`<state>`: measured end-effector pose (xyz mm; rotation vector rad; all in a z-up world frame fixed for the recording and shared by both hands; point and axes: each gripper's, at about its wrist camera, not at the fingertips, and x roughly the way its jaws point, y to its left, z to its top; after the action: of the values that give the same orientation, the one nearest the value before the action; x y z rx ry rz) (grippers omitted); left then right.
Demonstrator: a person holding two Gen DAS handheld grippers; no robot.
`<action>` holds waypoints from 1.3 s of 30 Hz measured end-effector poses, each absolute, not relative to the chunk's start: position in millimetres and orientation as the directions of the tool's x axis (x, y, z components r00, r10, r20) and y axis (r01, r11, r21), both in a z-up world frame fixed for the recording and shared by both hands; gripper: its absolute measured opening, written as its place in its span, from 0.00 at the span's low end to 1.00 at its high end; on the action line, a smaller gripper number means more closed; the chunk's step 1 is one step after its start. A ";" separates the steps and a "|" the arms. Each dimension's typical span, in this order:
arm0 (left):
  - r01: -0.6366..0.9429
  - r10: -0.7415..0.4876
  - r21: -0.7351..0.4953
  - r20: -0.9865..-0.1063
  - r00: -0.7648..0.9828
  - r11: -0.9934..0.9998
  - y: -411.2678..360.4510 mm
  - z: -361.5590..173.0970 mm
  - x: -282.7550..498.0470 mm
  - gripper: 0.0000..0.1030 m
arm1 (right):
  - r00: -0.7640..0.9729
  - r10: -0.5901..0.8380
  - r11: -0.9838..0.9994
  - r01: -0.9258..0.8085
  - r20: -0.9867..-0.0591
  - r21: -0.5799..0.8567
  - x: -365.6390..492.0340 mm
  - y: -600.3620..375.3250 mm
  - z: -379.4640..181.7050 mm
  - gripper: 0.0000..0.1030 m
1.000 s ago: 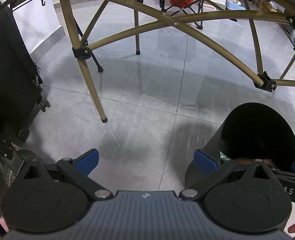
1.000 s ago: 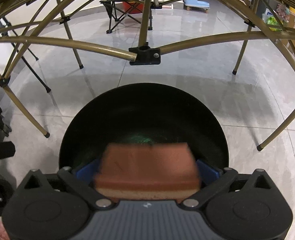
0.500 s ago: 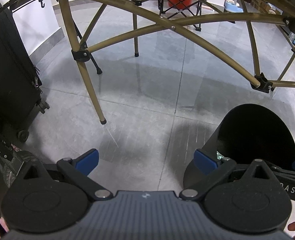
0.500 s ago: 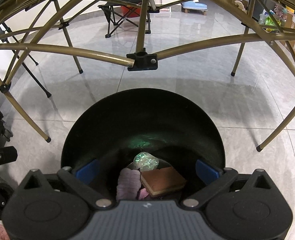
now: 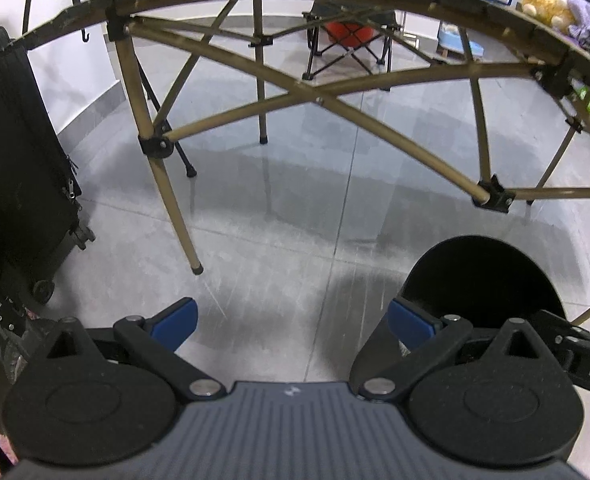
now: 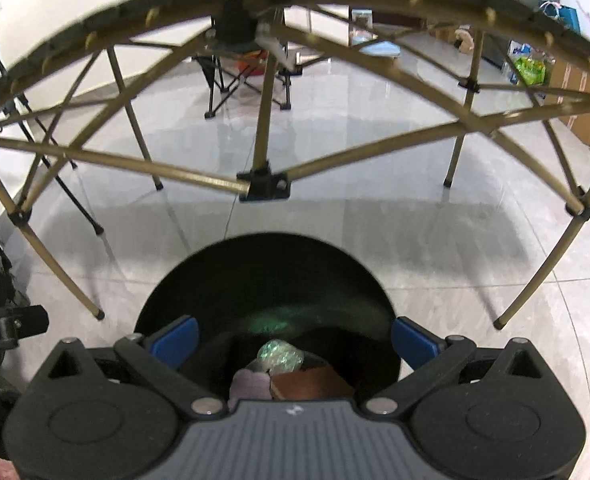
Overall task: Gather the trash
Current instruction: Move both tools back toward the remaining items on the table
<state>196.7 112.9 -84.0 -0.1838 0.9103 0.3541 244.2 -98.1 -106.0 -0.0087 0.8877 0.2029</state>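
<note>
Two grippers hang above a grey tiled floor (image 5: pixel 279 216), both with blue-padded fingers spread wide and nothing between them. Seen from the right wrist, the right gripper (image 6: pixel 295 340) sits directly over the mouth of a round black bin (image 6: pixel 267 276), which stands upright with its opening facing up toward the camera. Down inside it, toward 6 o'clock of the opening, lies the trash: a brown sponge block (image 6: pixel 311 384) resting flat with its long axis running roughly from 9 to 3 o'clock, a pale pinkish-mauve crumpled piece (image 6: pixel 249 384) touching it on the 9 o'clock side, and a crinkled green-tinted wad of clear wrap (image 6: pixel 281 356) just beyond both, toward 12 o'clock. A faint green reflection shows on the bin's inner wall above that wad. In the left wrist view, the left gripper (image 5: pixel 291 322) hovers over bare floor, and the same bin (image 5: pixel 483 276) lies at about 4 o'clock, partly hidden behind its right finger (image 5: pixel 411 320). A folding table's tan frame (image 5: pixel 255 108) arches across 12 o'clock in both views, with small items on its top at the far right. A black suitcase (image 5: pixel 19 168) stands at 9 o'clock of the left view, and a folding chair (image 6: pixel 243 64) stands well beyond the table.
</note>
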 end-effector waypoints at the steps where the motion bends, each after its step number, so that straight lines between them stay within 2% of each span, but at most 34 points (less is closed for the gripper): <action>1: -0.376 0.223 -0.011 -0.789 0.572 0.927 111.2 -81.1 195.5 1.00 | 0.621 0.175 0.981 -0.180 -0.764 0.078 242.9 -100.5 -103.0 1.00; 14: -0.358 0.222 -0.055 -0.694 0.685 0.932 84.9 -33.2 186.3 1.00 | 0.736 0.173 0.983 -0.165 -0.654 0.074 220.9 -136.0 -45.0 1.00; 21: -0.323 0.241 -0.024 -0.615 0.751 0.946 66.5 4.8 181.1 1.00 | 0.837 0.177 0.980 -0.196 -0.517 0.017 206.5 -148.1 0.8 1.00; 26: -0.295 0.236 -0.007 -0.578 0.781 0.956 52.0 27.6 184.5 1.00 | 0.877 0.186 0.981 -0.190 -0.443 0.037 208.4 -164.8 28.9 1.00; 39: -0.266 0.197 -0.042 -0.562 0.803 0.963 19.4 66.4 223.8 1.00 | 0.920 0.175 0.984 -0.158 -0.350 0.077 244.3 -208.5 66.5 1.00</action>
<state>223.8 19.4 66.4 -0.1210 0.5879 0.2488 244.3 -208.5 66.5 0.0479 0.3644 0.1712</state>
